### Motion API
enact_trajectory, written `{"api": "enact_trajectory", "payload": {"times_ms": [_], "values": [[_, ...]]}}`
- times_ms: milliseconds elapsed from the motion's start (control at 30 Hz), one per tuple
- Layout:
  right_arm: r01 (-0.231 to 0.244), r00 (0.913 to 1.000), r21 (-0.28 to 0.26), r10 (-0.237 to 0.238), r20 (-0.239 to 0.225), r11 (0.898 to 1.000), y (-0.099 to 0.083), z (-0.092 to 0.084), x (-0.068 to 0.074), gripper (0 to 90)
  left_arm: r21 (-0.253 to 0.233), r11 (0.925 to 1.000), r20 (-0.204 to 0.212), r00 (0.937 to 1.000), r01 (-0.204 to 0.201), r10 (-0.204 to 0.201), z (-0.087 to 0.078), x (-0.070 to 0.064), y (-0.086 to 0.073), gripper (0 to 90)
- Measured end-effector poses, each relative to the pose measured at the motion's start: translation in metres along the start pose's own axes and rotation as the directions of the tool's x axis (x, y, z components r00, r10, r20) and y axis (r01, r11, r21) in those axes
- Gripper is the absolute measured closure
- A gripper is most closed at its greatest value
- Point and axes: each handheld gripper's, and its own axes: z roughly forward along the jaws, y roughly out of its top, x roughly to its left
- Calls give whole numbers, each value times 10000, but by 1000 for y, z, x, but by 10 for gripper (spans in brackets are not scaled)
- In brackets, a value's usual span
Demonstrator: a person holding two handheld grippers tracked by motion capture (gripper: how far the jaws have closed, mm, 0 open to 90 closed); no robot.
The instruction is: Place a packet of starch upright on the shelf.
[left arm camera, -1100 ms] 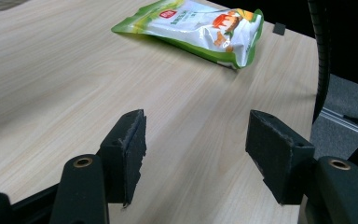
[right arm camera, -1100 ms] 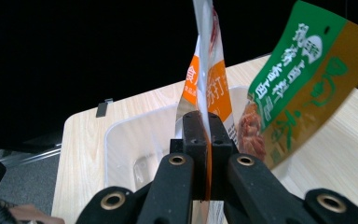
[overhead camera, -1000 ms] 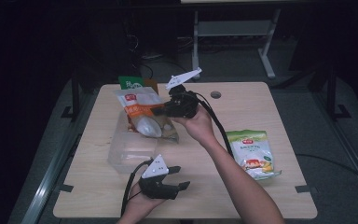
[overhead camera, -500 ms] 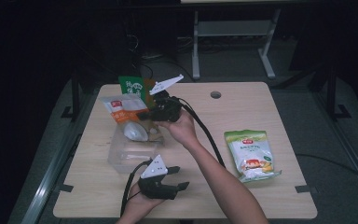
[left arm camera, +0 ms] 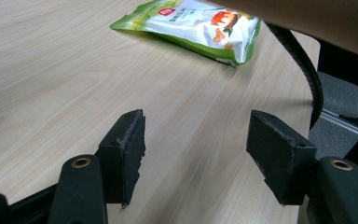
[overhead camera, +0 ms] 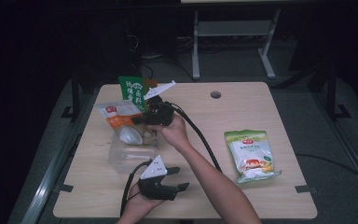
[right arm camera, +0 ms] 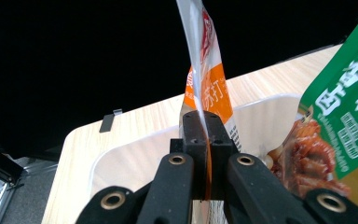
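My right gripper (right arm camera: 204,140) clamps the orange packet (overhead camera: 121,119) over the clear bin (overhead camera: 127,158), green pack (overhead camera: 133,89) already inside; left gripper (left arm camera: 196,158) gapes idle, the pouch (overhead camera: 251,155) waits.

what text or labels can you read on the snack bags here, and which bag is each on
"苏打": on the orange and white packet pinched in the right tool.
Large white Chinese characters and a barcode on the green bag standing in the clear tub: cropped, not readable whole.
Red brand badge and print on the green and white bag lying on the table: too small and blurred to read.
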Motion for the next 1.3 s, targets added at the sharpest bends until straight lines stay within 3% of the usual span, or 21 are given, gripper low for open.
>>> {"api": "enact_trajectory", "payload": {"times_ms": [267,400,600,800,933,1300], "values": [[-416,9991,212,417,-21,9989,-20,16,-5,898,49,10000,19,10000,-80,80,-1,0,0,364],[-358,9993,190,357,52,9992,-21,17,-6,889,-4,10000,-3,10000,-24,24,0,0,0,364],[-413,9984,575,389,420,9975,-19,4,-7,757,27,10000,24,10000,-69,69,1,-1,0,364],[-272,9962,1078,179,857,9938,-25,-8,-7,819,29,10000,18,10000,-91,91,3,-3,0,364],[-278,9965,1194,180,818,9925,-29,-10,-6,887,57,9999,16,9999,-110,110,4,-3,1,364],[28,9947,1556,-188,1009,9878,-31,-9,-3,899,2,10000,24,10000,-67,67,3,-2,1,364]]}}
